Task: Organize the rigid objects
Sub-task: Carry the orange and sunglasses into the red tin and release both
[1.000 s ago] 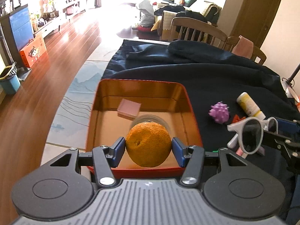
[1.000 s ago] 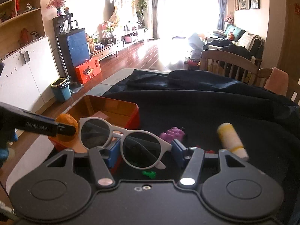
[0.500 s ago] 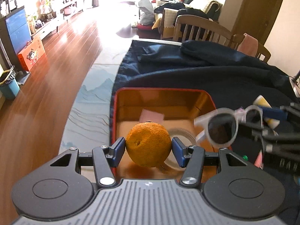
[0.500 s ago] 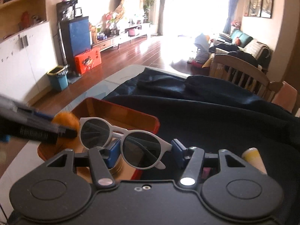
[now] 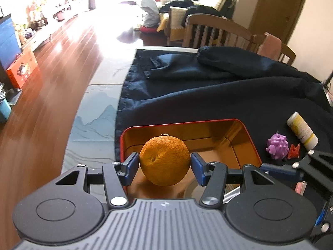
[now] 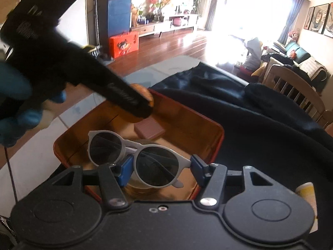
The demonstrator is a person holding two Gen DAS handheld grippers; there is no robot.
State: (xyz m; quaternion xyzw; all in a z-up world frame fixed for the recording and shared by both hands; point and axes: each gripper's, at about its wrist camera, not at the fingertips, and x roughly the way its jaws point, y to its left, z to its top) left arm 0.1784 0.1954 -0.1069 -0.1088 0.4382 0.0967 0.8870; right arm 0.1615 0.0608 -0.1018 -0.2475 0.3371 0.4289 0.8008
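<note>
My left gripper [image 5: 164,165] is shut on an orange [image 5: 164,160] and holds it over the near left part of the red tin box [image 5: 247,134]. My right gripper [image 6: 159,169] is shut on white-framed sunglasses [image 6: 135,156] and holds them over the same box [image 6: 216,143]. A pink block [image 6: 149,129] and a tape roll [image 6: 143,187] lie inside the box. The left gripper's finger [image 6: 124,98] crosses the right wrist view above the box, with the orange [image 6: 145,93] mostly hidden behind it.
On the dark cloth [image 5: 208,95] right of the box lie a purple spiky ball [image 5: 277,145], a small red piece [image 5: 293,151] and a white-yellow tube [image 5: 301,132]. The table's left edge and a wooden floor lie left. Chairs [image 5: 216,33] stand behind.
Both grippers have moved over the box. The sunglasses went from right of the box to above its inside. The orange has shifted toward the box's left wall.
</note>
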